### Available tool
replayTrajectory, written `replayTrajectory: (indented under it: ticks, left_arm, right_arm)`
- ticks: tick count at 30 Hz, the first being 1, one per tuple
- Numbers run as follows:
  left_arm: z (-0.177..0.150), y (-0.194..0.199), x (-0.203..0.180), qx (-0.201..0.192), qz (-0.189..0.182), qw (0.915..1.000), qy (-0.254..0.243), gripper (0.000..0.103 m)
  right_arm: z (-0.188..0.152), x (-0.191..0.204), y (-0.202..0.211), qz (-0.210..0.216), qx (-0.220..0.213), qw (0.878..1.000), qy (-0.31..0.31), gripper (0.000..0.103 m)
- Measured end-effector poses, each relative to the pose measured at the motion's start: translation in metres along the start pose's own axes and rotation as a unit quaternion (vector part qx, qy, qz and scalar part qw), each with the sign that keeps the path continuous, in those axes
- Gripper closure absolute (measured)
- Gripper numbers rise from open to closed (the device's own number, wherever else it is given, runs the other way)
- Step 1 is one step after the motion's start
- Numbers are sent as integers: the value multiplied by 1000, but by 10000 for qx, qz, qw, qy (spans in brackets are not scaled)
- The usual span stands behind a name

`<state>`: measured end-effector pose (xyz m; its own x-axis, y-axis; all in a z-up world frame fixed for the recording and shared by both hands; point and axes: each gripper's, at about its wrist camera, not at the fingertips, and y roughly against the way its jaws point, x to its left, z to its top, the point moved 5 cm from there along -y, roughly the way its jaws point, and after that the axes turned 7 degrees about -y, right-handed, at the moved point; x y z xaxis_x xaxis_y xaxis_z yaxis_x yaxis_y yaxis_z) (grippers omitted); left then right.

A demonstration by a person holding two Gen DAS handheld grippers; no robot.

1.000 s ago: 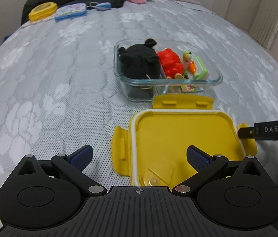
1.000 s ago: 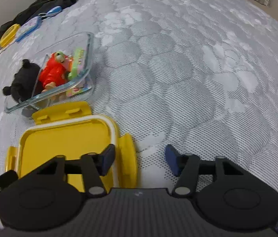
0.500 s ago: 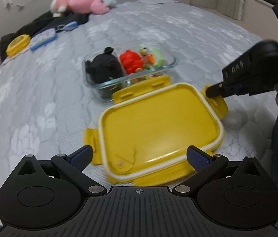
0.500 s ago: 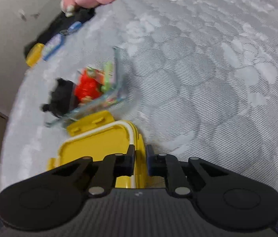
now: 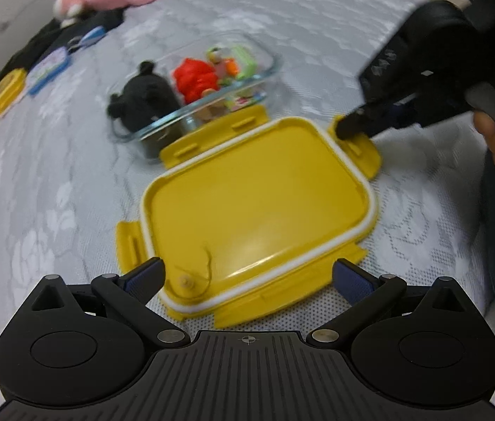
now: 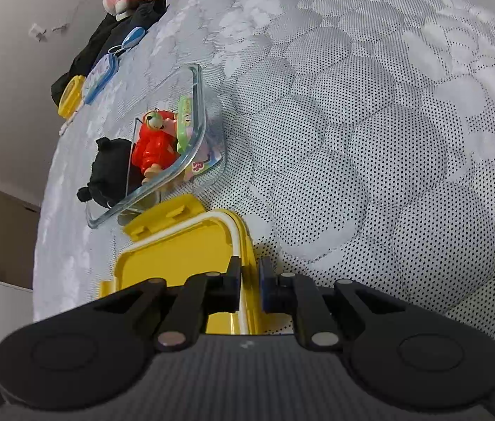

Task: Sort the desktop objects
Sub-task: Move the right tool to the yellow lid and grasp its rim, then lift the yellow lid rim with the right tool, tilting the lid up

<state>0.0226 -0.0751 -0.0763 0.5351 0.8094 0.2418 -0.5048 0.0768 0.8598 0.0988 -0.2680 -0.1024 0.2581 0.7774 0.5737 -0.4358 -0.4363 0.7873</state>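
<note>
The right gripper [image 6: 249, 282] is clamping the yellow lid's [image 5: 258, 203] right flap; the left gripper [image 5: 247, 273], fingers apart, is hovering at its near edge. Lifting should stay level toward the far glass box [image 5: 205, 94], toys inside.

Glossy yellow plastic lid [image 5: 258, 193], clear glass container [image 5: 261, 70]

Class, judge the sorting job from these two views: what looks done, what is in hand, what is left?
Done: toys sit in the glass box. In hand: the right gripper is shut on the yellow lid; the left gripper is open. Left: closing the box.
</note>
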Motion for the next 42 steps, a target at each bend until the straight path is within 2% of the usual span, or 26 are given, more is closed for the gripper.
replayTrajectory:
  ticks: [4, 15, 21, 25, 32, 37, 42]
  left_arm:
    - [-2, 0, -2, -44, 30, 9999, -96, 0]
    - [-7, 1, 25, -188, -357, 9953, 882, 0]
    - [-7, 3, 32, -266, -522, 9913, 1180, 0]
    - [-8, 6, 35, -368, -587, 9887, 1326, 0]
    - [-6, 7, 33, -504, -745, 9871, 1326, 0]
    - [-7, 5, 31, -522, -698, 9887, 1222, 0]
    - [-10, -3, 37, -434, -701, 9864, 1425, 0]
  right_arm:
    - [-2, 2, -1, -84, 2, 9999, 86, 90]
    - [-10, 9, 1, -409, -136, 9985, 334, 90]
    - [-13, 10, 3, -490, -181, 9981, 337, 89]
    - [-12, 15, 13, -385, -267, 9982, 373, 91]
    - [-12, 19, 22, -282, -380, 9980, 418, 92]
    - [-12, 20, 20, -349, -408, 9974, 475, 92]
    - [-11, 18, 14, -378, -423, 9972, 479, 92]
